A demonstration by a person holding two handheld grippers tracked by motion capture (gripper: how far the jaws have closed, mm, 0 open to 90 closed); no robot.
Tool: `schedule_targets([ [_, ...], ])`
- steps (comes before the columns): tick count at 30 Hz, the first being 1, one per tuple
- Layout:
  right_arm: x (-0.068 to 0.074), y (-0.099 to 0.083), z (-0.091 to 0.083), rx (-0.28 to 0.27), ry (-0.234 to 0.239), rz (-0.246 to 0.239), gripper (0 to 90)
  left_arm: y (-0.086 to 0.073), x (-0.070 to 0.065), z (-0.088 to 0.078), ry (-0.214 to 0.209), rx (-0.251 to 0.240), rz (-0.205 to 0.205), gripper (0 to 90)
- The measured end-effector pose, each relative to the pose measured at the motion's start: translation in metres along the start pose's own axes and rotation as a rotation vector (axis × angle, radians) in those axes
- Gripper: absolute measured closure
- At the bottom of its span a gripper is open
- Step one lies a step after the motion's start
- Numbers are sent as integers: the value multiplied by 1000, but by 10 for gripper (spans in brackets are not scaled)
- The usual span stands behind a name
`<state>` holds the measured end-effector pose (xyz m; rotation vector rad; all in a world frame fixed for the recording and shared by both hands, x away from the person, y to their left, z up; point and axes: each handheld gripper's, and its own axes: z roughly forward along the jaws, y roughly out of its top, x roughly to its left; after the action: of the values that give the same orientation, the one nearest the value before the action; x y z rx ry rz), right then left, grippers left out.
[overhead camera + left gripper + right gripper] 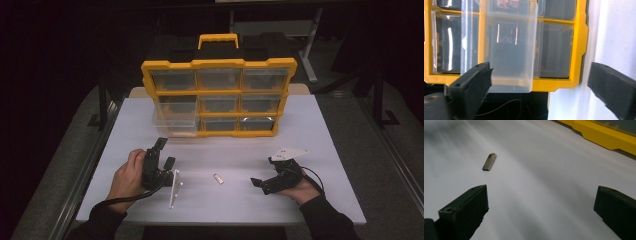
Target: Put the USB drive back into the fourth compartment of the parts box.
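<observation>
The yellow organizer stands at the table's far side, its clear drawer pulled out at lower left. The left gripper sits near it, jaws wide and empty. The right gripper, also wide and empty, faces the small metal drive lying mid-table. Approach low, straddle the drive's narrow sides, then close squarely.
</observation>
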<state>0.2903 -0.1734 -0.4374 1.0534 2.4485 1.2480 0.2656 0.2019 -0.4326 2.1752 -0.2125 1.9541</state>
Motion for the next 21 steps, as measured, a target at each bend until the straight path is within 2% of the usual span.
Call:
schedule_targets([
  [7, 0, 0, 0, 4, -1, -2, 0, 1, -6, 3, -19, 5, -29, 0],
  [14, 1, -1, -1, 3, 0, -7, 0, 2, -11, 6, -56, 16, -35, 0],
  [21, 1, -1, -1, 4, 1, -9, 0, 3, -11, 7, -67, 11, -41, 0],
])
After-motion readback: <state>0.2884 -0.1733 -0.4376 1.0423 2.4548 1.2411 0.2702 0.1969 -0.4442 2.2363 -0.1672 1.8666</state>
